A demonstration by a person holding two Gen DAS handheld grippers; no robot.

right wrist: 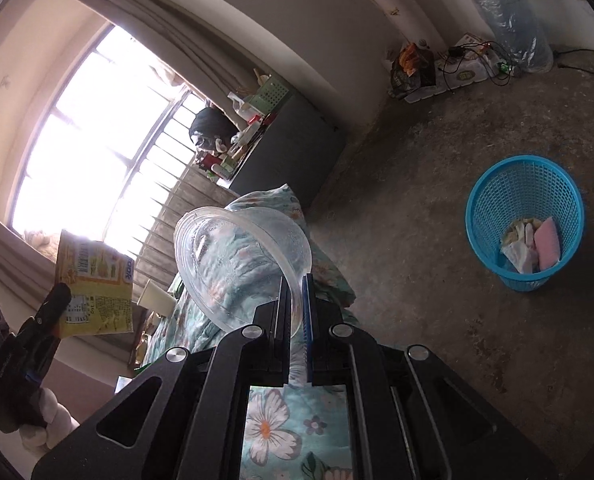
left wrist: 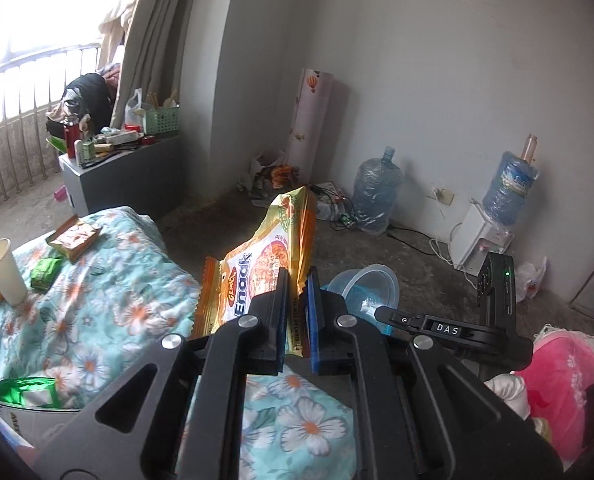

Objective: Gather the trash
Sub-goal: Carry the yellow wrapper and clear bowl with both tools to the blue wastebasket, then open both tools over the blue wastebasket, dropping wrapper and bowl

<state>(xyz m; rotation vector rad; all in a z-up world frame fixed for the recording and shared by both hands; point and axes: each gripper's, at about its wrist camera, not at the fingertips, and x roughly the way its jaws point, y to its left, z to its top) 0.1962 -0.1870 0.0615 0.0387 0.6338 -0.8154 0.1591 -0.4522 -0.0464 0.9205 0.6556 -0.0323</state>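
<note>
left gripper [left wrist: 297,280] pinches snack wrapper [left wrist: 257,256]; right gripper [right wrist: 297,292] pinches plastic bowl [right wrist: 237,256].

Bedroom clutter, floral bed
Floral bedspread [left wrist: 97,300]; two water jugs [left wrist: 375,192] by wall, dispenser [left wrist: 481,244], grey cabinet [left wrist: 125,176], curtain [left wrist: 157,32].

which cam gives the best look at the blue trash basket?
Right wrist view. The blue basket stands whole on the floor, rim open to the camera, with a pink sponge and crumpled scraps inside. The left wrist view shows nothing of it: only the noodle packet and the clear plastic cup in front of the floor.
</note>
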